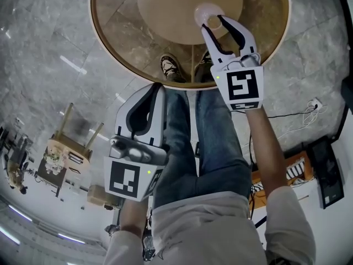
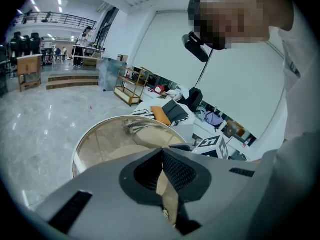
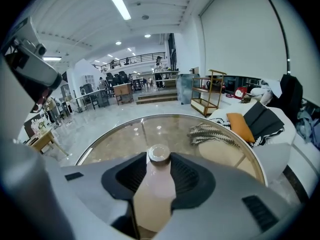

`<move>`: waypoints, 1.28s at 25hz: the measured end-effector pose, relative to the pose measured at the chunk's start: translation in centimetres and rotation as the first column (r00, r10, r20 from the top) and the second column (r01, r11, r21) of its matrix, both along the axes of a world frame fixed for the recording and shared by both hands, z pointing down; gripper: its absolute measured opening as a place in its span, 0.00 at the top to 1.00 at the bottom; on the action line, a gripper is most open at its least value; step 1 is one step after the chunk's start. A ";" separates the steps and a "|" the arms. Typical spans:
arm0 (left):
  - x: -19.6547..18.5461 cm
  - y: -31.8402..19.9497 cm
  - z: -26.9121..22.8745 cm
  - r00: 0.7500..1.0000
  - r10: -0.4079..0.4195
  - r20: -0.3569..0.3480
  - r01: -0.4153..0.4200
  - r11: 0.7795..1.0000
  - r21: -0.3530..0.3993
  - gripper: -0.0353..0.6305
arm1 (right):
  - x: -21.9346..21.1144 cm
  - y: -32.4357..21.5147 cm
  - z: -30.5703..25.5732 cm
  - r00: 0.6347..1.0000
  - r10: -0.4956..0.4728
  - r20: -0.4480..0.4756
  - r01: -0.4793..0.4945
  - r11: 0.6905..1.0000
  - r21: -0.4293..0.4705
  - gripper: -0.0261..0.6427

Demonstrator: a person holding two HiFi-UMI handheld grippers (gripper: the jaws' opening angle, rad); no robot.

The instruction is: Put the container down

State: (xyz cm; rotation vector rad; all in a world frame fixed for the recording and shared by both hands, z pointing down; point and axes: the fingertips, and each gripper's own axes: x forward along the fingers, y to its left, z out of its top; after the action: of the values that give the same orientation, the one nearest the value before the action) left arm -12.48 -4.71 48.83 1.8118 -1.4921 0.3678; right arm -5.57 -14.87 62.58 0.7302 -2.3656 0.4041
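Starting with the container [image 3: 154, 194]: pale pink, bottle-shaped, with a round cap, standing upright on the round glass tabletop [image 3: 120, 134], not far in from the rim nearest the person. No tilt to speak of in the right gripper view. Base hidden behind the gripper's own body, so contact with the glass judged from the upright pose, not seen outright.

Around it, the right gripper [image 1: 212, 22]: spread wide, one pad on each side of the container, close along the wider lower body and clear of the narrow neck. Looks like a loose bracket and not a squeeze, so read as let go, with the container standing between the jaws on its own.

Further out, the left gripper [image 2: 161, 150]: closed tip to tip on nothing, held above the person's jeans [image 1: 220, 148], short of the tabletop and taking no part.

Judged as the tail end of the set-down: placing seemingly done, letting go seemingly done, withdrawal not yet begun. Calls next for drawing the right gripper straight back along its own line, keeping both pads off the sides. Worth going slowly: tall, narrow and probably light, so likely to topple from a sideways brush. Best to avoid lifting or twisting until clear of the cap.
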 end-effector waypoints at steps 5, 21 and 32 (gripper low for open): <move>0.0 0.1 -0.8 1.000 0.011 -0.006 -0.011 1.000 0.018 0.92 | 0.9 0.2 -0.6 0.999 0.037 0.004 -0.037 0.999 -0.029 0.73; 2.3 -0.8 -4.0 0.997 0.072 -0.028 -0.069 0.993 0.091 0.92 | 2.7 1.3 -5.7 0.993 0.106 0.057 -0.105 0.994 -0.015 0.86; 2.5 -1.4 -6.0 0.997 0.081 -0.017 -0.079 0.990 0.118 0.92 | 3.9 1.4 -9.4 0.986 0.143 0.084 -0.141 0.990 -0.029 0.90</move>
State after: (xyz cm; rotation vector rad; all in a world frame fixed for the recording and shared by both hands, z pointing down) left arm -9.97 -6.09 42.86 1.9662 -1.4557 0.3048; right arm -1.66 -13.44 53.14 0.8910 -2.3917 0.5317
